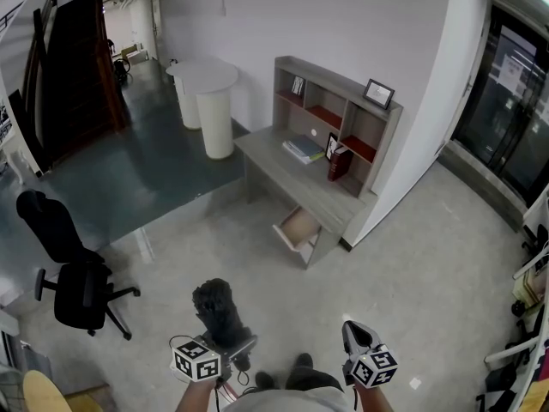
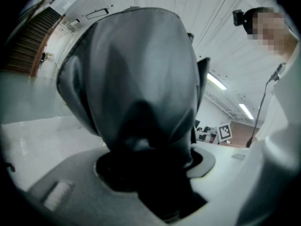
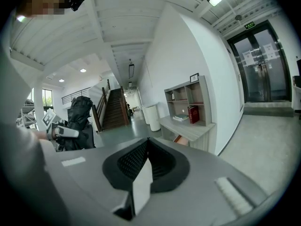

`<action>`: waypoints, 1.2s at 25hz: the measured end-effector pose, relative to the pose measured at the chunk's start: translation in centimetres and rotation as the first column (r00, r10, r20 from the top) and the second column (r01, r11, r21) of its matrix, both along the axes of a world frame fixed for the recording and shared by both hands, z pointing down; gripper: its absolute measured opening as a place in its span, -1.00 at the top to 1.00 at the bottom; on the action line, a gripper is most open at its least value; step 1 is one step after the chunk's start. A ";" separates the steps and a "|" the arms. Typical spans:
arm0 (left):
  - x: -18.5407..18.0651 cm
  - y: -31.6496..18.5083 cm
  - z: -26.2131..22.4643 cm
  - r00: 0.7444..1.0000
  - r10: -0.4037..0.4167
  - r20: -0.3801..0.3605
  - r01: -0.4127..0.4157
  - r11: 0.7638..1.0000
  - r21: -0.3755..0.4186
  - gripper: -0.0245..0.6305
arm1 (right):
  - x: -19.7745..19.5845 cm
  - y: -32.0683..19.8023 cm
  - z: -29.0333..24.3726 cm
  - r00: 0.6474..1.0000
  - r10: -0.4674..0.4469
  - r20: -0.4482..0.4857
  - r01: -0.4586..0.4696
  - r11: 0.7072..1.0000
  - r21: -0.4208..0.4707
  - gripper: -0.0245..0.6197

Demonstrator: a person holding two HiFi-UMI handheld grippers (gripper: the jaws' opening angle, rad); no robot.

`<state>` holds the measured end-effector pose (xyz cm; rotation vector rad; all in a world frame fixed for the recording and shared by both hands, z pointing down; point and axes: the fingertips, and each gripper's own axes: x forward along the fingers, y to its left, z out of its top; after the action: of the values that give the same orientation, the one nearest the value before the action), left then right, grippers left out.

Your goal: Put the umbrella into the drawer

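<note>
Looks along the right gripper (image 3: pixel 146 155), jaws pressed together, nothing between. Catches the left gripper (image 3: pixel 61 132) at far left, holding a dark bundled umbrella (image 3: pixel 80 114). Ahead, finds a grey desk (image 3: pixel 188 128) against the white wall (image 3: pixel 188 55), 1 drawer (image 3: pixel 181 139) pulled open beneath, a red book (image 3: pixel 193 114) upright in the shelves (image 3: pixel 186 95) on top. Takes in a white bin (image 3: pixel 151 114), stairs (image 3: pixel 113 112) behind, glass doors (image 3: pixel 258 65) at right.
</note>
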<state>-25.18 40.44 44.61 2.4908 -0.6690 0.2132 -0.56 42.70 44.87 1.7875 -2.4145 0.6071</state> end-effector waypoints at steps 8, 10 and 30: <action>0.4 -1.4 1.5 1.000 -0.005 -0.002 0.005 1.000 -0.018 0.17 | 0.1 -1.8 1.8 1.000 -0.012 -0.002 0.012 0.999 -0.035 0.91; 0.5 -2.0 1.8 1.000 -0.015 0.000 0.015 1.000 -0.025 0.17 | 0.0 -2.8 2.2 1.000 -0.028 -0.006 0.028 0.999 -0.046 0.91; 4.7 -17.4 2.5 0.992 -0.125 0.013 0.126 0.991 -0.055 0.17 | 2.9 -21.7 3.5 0.986 -0.168 -0.004 0.167 0.983 -0.072 0.91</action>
<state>-20.50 23.06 47.08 2.3860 -0.8095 0.1947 2.37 21.02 48.34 1.5368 -2.4703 0.6552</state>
